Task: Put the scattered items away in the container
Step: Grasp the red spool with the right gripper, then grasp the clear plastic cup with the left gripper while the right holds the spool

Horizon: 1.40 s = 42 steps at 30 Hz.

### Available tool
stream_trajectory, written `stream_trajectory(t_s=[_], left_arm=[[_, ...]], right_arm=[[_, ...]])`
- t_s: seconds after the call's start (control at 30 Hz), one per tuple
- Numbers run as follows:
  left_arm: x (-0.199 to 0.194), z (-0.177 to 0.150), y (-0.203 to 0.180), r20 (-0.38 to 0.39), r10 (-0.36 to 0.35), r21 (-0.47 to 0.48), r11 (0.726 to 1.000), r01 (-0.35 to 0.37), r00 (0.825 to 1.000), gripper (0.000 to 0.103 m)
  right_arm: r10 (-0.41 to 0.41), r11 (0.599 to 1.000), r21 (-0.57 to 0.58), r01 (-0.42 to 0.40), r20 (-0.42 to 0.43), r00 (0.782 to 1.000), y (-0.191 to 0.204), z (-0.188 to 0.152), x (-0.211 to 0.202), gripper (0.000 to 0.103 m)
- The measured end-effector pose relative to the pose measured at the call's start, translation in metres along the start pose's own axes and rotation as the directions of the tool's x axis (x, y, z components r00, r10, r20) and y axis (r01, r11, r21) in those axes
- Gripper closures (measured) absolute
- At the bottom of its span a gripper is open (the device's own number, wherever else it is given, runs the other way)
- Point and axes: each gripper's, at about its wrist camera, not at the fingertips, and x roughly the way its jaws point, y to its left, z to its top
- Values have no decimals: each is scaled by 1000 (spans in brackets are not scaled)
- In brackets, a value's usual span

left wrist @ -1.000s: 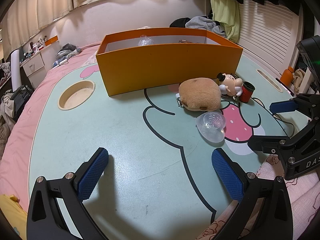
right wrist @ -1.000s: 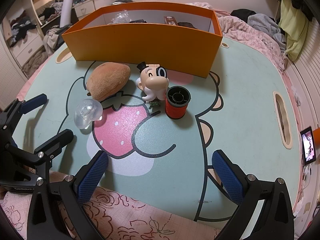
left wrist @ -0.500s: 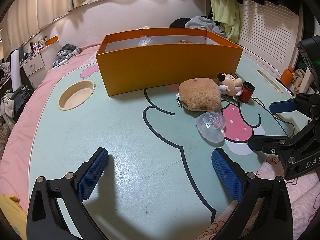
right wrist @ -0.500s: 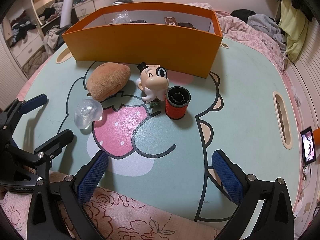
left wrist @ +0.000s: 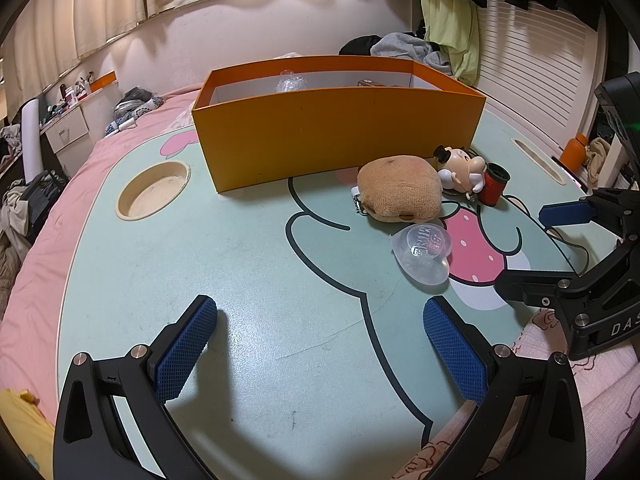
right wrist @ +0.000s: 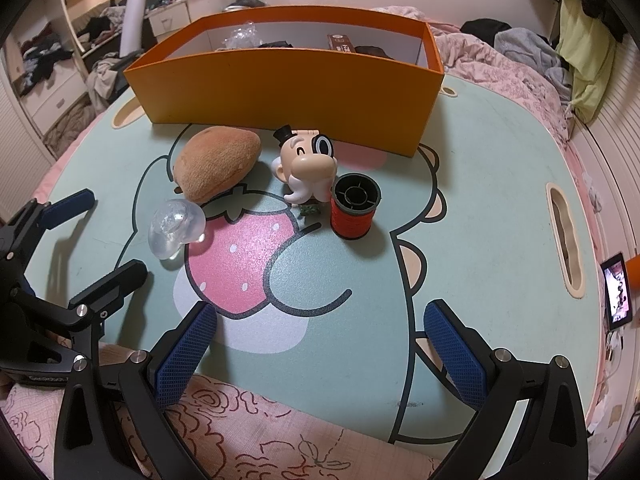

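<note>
four loose items sit on the table point(right wrist: 480, 200) before the orange box point(right wrist: 288, 92). the clear case point(right wrist: 174, 228) lies nearest, ahead-right of the left gripper point(left wrist: 320, 344). left gripper and right gripper point(right wrist: 320, 344) fingers are spread wide, empty.

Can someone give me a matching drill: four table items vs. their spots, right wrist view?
Items:
1. brown plush toy
2. clear plastic heart-shaped case
3. red thread spool with black core
4. cartoon figurine with top hat and monocle

Places:
A. rightmost of the four
B. between plush and spool
C. nearest the left claw
D. leftmost beside the orange cardboard box

Pairs: 1-D, 2-C, 3-A, 4-B
</note>
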Motion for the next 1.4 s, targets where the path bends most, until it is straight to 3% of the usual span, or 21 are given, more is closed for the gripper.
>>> stream_trajectory(t_s=[0.07,0.2,0.3,0.43,0.6,0.73,0.8,0.9,1.0,1.17,1.2,1.23,1.27,1.3,1.4], left_arm=[[0,0,0,0,1,0,1000,-1,1000,0],[0,0,-1,0,1,-1,1000,-1,1000,0],[0,1,-1,1,2,-2,1000,-2,1000,0],[0,1,-1,1,2,-3,1000,-2,1000,0],[0,1,-1,1,2,-4,1000,-2,1000,0],[0,1,-1,2,2,-5,1000,-2,1000,0],[0,1,-1,2,2,-5,1000,-2,1000,0],[-1,1,-1,3,4,-6,1000,-4,1000,0],[-2,1,-2,0,-5,-2,1000,5,1000,0],[-16,16,-10,53,-94,36,995,92,994,1],[-16,20,-13,54,-124,45,992,121,991,4],[-16,23,-16,50,-143,53,989,140,988,18],[-12,27,-20,32,-155,63,986,152,987,37],[-6,31,-25,3,-156,75,985,156,988,45],[10,36,-34,-46,-148,92,984,152,988,48]], right_arm=[[-3,1000,7,3,10,1000,-1,-1,-2,0],[27,997,72,-33,81,996,-12,-1,-15,20],[39,985,161,-62,143,989,-30,-2,-25,28],[63,966,239,-101,164,985,-46,0,-26,34],[59,979,183,-92,178,982,-36,12,-27,37],[27,991,123,-49,177,984,-29,22,-19,55],[35,992,113,-55,174,984,-30,28,-12,60],[71,990,112,-91,167,983,-30,32,-7,81],[75,989,115,-98,192,979,-30,26,-12,82],[51,983,156,-94,260,964,-34,13,-25,82],[47,982,165,-95,271,961,-35,12,-28,82],[46,980,172,-98,280,959,-36,12,-29,82],[47,979,176,-100,282,958,-37,12,-30,82],[48,979,178,-101,279,959,-37,13,-29,82],[53,978,180,-105,273,960,-37,13,-28,82]])
